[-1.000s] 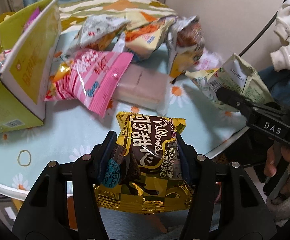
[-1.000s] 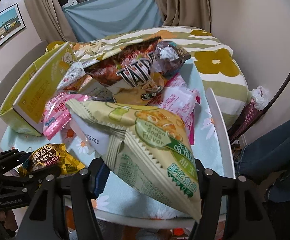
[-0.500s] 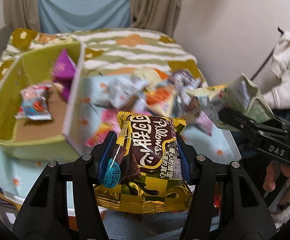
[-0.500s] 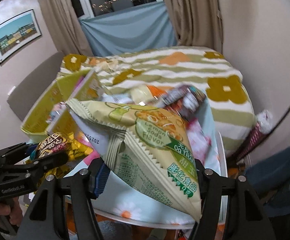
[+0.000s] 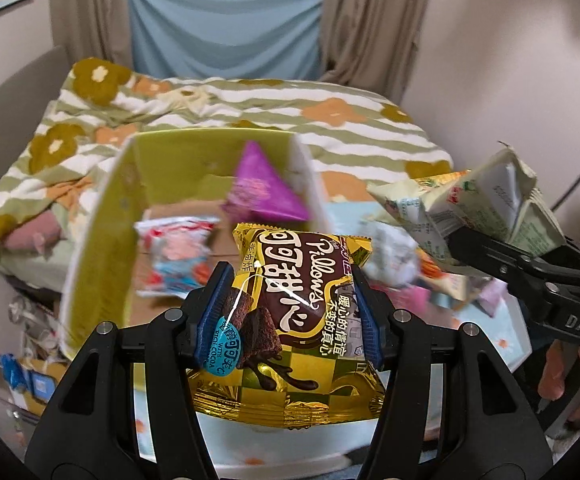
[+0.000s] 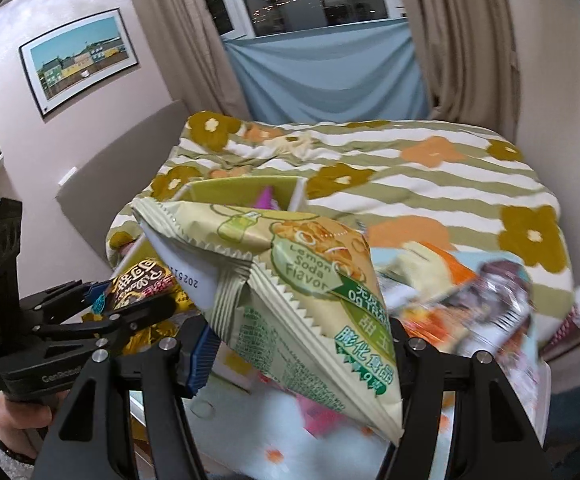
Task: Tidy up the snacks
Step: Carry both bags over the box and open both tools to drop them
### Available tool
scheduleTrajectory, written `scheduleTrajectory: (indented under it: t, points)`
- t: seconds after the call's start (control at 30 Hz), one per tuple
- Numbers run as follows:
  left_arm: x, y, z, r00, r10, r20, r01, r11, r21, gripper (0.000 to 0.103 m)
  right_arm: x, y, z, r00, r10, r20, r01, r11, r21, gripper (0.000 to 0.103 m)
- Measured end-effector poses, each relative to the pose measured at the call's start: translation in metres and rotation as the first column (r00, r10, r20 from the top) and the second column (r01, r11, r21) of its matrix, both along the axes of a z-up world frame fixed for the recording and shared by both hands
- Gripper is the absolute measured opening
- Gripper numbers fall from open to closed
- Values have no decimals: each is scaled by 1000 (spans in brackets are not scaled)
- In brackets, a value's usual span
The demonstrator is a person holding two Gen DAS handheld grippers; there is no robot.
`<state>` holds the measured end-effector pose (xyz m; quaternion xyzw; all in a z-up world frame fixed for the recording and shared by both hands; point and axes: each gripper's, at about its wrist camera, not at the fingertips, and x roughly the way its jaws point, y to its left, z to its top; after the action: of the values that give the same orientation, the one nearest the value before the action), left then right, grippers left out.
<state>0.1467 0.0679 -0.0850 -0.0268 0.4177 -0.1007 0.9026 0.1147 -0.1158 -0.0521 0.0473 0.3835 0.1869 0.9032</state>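
My left gripper (image 5: 288, 316) is shut on a gold and brown cocoa pillows packet (image 5: 294, 320), held in the air just in front of the open yellow-green box (image 5: 102, 232). The box holds a purple triangular packet (image 5: 262, 192) and a red-white-blue packet (image 5: 174, 252). My right gripper (image 6: 298, 340) is shut on a pale green lemon soda snack bag (image 6: 290, 280), also lifted, to the right of the left gripper; the bag shows in the left wrist view (image 5: 470, 208). The left gripper with its packet shows in the right wrist view (image 6: 122, 304).
Several loose snack packets (image 6: 470, 300) lie blurred on the light blue floral table (image 5: 502, 340) to the right of the box. Behind the table is a bed with a striped flowered blanket (image 6: 410, 176). A wall stands at the right.
Both grippers have risen and tilted up with their packets. The view now looks into the open top of the box from above, instead of seeing its side.
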Motion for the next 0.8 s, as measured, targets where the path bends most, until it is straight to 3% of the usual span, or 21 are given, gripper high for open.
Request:
scheduleTrajectory:
  t: [0.2,0.37,0.4,0.47,0.5,0.8]
  points:
    - [35,53,-30,998,33,-52,-31,999,24,56,35,47,-8,999,3,-49,-3,1000,-9,60]
    - [49,70,-60,994,29,-104,-26,999,31,56,55,81,-21,996,-3,-94,0,1000,-30,60]
    - [50,74,-65,993,26,-112,-24,999,22,59,57,87,-24,995,-5,-103,2,999,-34,60]
    - [50,79,-72,991,13,-131,-13,1000,0,84,58,94,-28,993,-9,-115,4,999,-42,60]
    - [49,80,-73,991,15,-133,-16,1000,-1,103,58,96,-30,993,-12,-119,6,999,-46,60]
    - [30,94,-61,991,58,-122,-62,998,-28,103,59,103,-33,987,-7,-158,3,1000,-24,60]
